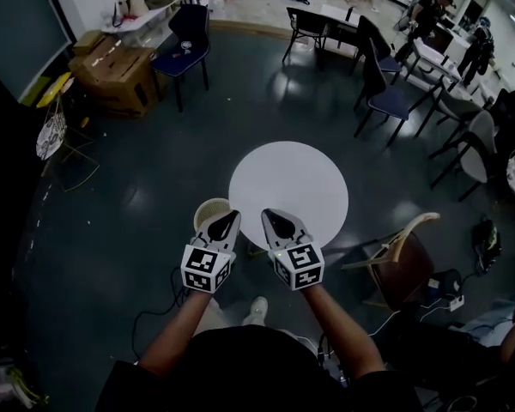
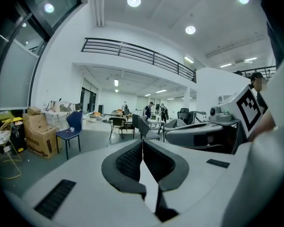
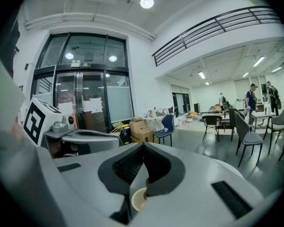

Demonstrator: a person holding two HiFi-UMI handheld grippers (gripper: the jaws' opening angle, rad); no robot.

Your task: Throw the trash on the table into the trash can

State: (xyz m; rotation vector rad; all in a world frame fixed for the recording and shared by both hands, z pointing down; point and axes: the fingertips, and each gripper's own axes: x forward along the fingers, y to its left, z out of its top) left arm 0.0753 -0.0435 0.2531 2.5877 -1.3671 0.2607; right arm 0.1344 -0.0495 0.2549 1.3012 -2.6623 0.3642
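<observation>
Head view, with both gripper views. The left gripper (image 1: 227, 223) and the right gripper (image 1: 279, 222) hang side by side above the near edge of the round white desk (image 1: 292, 178), pointing away from the person and only slightly downward. In each gripper view the jaws stand fully together, dark ribbed pads meeting along one seam, with nothing between them; both grippers are empty.

The trash can (image 1: 204, 206), a pale round bin, stands on the dark floor just beside the near-left edge of the desk, partly covered by the left gripper. A pale round rim seen through the gap under the right gripper's closed jaws is probably this same can. Its contents cannot be made out.

No trash shows on the desk: the whole visible top is plain white. Whether anything lies under the grippers at the near edge cannot be told.

Judged step: the throwing stage appears to be finished, or nearly so, with both grippers lifted clear and carrying nothing. The next move calls for a check of the hidden near edge of the desk; should any piece turn up there, one gripper must open, descend onto it, close, and carry it left over the can.

Background: a wooden chair (image 1: 403, 260) at right, cardboard boxes (image 1: 112, 71) at upper left.
</observation>
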